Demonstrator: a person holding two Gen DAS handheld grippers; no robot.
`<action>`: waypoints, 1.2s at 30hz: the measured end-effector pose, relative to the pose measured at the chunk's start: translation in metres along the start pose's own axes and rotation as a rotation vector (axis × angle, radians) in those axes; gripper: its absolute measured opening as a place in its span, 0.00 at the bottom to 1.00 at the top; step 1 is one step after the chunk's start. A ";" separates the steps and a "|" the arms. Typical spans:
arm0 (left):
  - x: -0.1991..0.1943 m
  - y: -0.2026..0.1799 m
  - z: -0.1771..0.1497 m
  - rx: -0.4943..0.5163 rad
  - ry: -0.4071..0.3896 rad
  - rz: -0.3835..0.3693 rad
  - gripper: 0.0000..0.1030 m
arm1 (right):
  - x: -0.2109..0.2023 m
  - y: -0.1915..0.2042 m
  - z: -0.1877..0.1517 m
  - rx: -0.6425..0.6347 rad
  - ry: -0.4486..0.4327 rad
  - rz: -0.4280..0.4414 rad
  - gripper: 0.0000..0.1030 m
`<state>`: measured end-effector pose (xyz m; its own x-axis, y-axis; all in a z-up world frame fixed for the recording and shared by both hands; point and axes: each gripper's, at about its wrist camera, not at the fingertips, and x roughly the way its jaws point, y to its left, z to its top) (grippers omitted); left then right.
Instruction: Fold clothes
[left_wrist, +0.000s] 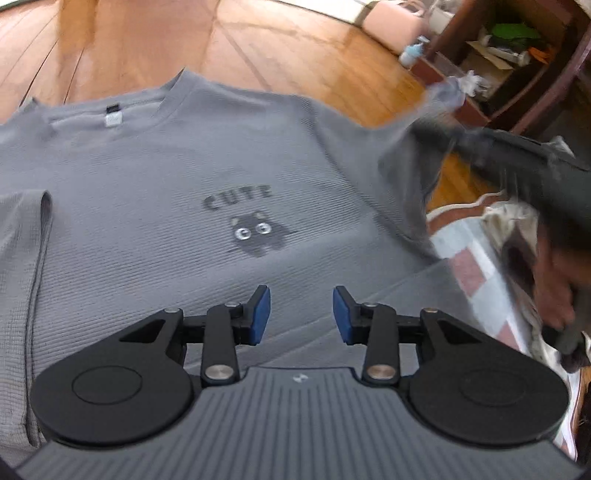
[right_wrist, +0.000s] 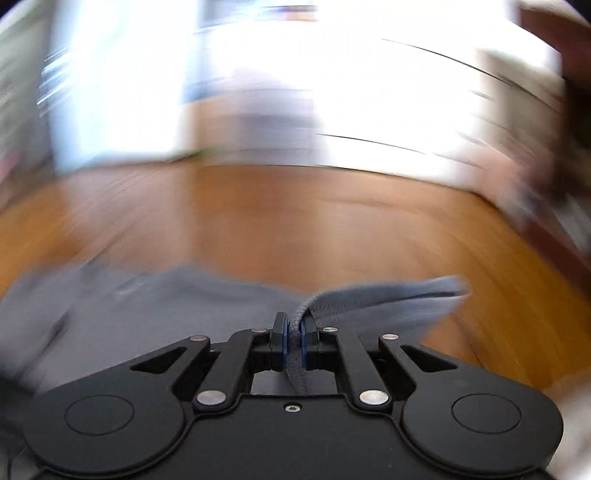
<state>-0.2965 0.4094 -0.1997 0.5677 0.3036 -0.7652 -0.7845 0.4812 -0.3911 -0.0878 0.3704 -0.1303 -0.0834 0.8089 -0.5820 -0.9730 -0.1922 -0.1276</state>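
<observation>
A grey ribbed shirt with a "CUTE" cat print lies face up on the wooden floor, collar away from me. Its left sleeve is folded in over the body. My left gripper hovers open over the shirt's lower middle, nothing between its blue pads. The right sleeve is lifted off the floor. In the right wrist view my right gripper is shut on a bunched fold of that grey sleeve, against a blurred background.
A dark wooden shelf unit with clutter stands at the far right. A patterned mat lies beside the shirt's right edge, where a person's hand shows. A pink box sits at the far wall.
</observation>
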 end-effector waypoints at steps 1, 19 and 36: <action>0.001 0.004 0.002 -0.007 0.001 0.005 0.36 | 0.010 0.017 -0.001 -0.104 0.058 0.082 0.07; 0.067 0.021 0.105 0.152 -0.020 0.039 0.67 | -0.036 -0.045 -0.056 0.233 0.149 0.138 0.39; 0.037 0.042 0.072 0.162 -0.099 0.032 0.05 | -0.006 -0.057 -0.080 0.326 0.184 -0.052 0.41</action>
<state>-0.2905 0.5002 -0.2077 0.5711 0.3964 -0.7188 -0.7568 0.5934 -0.2741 -0.0143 0.3322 -0.1843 -0.0211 0.6940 -0.7197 -0.9948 0.0570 0.0842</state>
